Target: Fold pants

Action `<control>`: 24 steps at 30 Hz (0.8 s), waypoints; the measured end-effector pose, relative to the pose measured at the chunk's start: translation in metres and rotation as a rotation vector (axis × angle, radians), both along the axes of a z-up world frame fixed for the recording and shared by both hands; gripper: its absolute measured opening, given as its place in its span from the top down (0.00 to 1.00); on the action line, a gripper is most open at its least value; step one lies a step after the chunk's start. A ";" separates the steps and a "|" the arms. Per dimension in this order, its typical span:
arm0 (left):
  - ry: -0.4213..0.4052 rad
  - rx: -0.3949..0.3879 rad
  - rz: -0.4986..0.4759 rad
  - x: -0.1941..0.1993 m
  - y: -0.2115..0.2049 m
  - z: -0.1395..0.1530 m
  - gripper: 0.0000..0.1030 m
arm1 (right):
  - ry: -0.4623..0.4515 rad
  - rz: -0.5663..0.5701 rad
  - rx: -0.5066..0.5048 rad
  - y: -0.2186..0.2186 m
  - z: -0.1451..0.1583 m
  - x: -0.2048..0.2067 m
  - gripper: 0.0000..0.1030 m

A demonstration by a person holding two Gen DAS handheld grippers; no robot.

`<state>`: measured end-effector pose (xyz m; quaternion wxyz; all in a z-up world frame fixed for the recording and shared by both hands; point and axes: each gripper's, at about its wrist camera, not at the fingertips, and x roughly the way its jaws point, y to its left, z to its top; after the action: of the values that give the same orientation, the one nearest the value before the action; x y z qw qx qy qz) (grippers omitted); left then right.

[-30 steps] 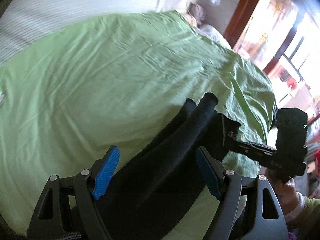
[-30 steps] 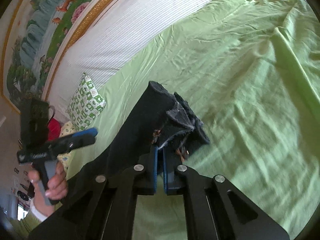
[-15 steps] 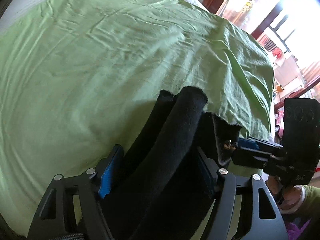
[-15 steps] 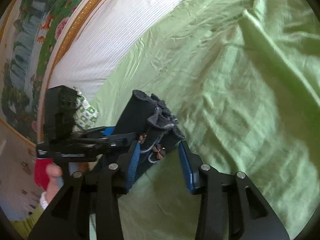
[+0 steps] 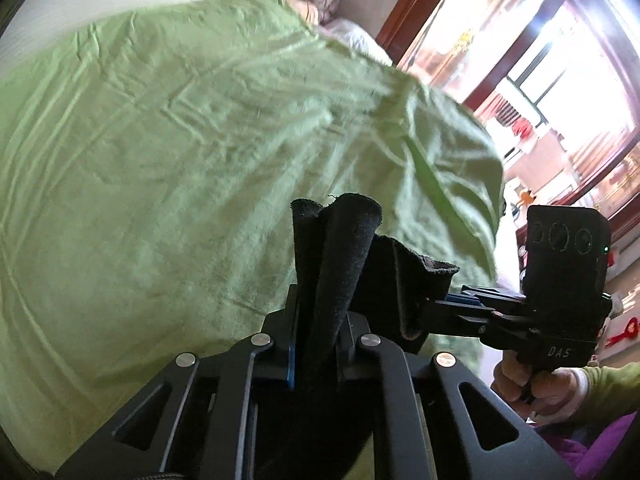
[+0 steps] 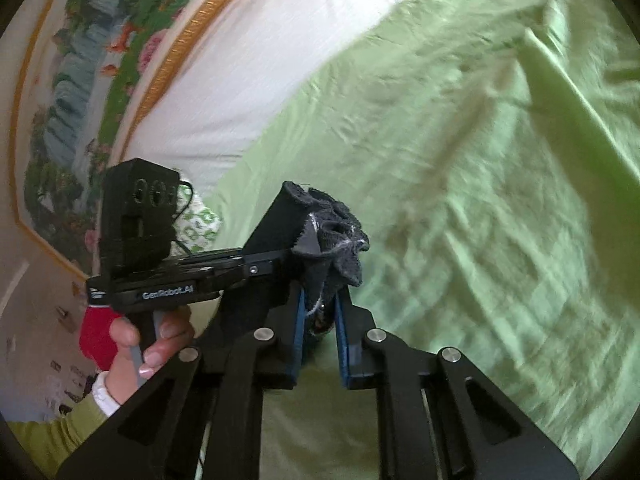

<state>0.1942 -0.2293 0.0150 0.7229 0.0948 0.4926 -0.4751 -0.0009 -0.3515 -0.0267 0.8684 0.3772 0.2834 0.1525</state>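
The black pants (image 5: 340, 248) are bunched and held up above a green bedsheet (image 5: 180, 140). My left gripper (image 5: 316, 320) is shut on a rolled edge of the pants. My right gripper (image 6: 322, 312) is shut on a frayed, bunched edge of the same pants (image 6: 320, 236). The two grippers are close together, side by side. In the left wrist view the right gripper (image 5: 460, 308) comes in from the right and pinches the cloth. In the right wrist view the left gripper (image 6: 264, 266) comes in from the left. The lower part of the pants is hidden below the grippers.
The green sheet (image 6: 460, 180) covers the whole bed. A white headboard (image 6: 260, 60) and a framed painting (image 6: 80, 80) stand behind it. A patterned pillow (image 6: 198, 226) lies at the bed's left. A bright window (image 5: 560, 80) is at the right.
Both grippers have closed on the pants: the left from wide open, the right after opening briefly half a second ago. The two grippers have come closer together.
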 end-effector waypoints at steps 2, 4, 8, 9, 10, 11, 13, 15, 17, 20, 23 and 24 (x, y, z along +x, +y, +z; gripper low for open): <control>-0.017 -0.032 0.005 -0.004 0.012 0.012 0.89 | -0.048 0.027 -0.016 0.006 0.014 -0.002 0.85; -0.025 -0.067 0.017 -0.009 0.022 0.024 0.89 | -0.093 0.063 -0.026 0.014 0.028 -0.003 0.85; -0.035 -0.139 0.055 -0.017 0.049 0.043 0.89 | -0.166 0.162 -0.036 0.038 0.055 -0.003 0.85; -0.043 -0.155 0.066 -0.021 0.059 0.048 0.90 | -0.183 0.184 -0.042 0.044 0.060 -0.003 0.85; -0.053 -0.168 0.075 -0.025 0.068 0.051 0.90 | -0.196 0.205 -0.044 0.050 0.064 -0.003 0.85; -0.062 -0.181 0.089 -0.029 0.077 0.054 0.90 | -0.211 0.233 -0.040 0.057 0.069 -0.002 0.85; -0.062 -0.198 0.110 -0.034 0.091 0.057 0.90 | -0.225 0.268 -0.043 0.068 0.073 0.000 0.85; -0.059 -0.213 0.134 -0.037 0.106 0.058 0.90 | -0.235 0.305 -0.046 0.080 0.076 0.002 0.85; -0.054 -0.233 0.155 -0.041 0.122 0.057 0.90 | -0.242 0.353 -0.047 0.096 0.077 0.005 0.85; -0.053 -0.256 0.199 -0.048 0.148 0.054 0.90 | -0.244 0.406 -0.053 0.114 0.077 0.010 0.85; -0.034 -0.282 0.245 -0.049 0.170 0.047 0.90 | -0.237 0.447 -0.058 0.130 0.075 0.017 0.85; -0.029 -0.287 0.254 -0.049 0.174 0.045 0.90 | -0.233 0.456 -0.058 0.134 0.074 0.019 0.85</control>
<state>0.1453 -0.0553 0.0598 0.7901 -0.0653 0.4176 -0.4440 0.0180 -0.2171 0.0475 0.8488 0.2584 0.2634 0.3788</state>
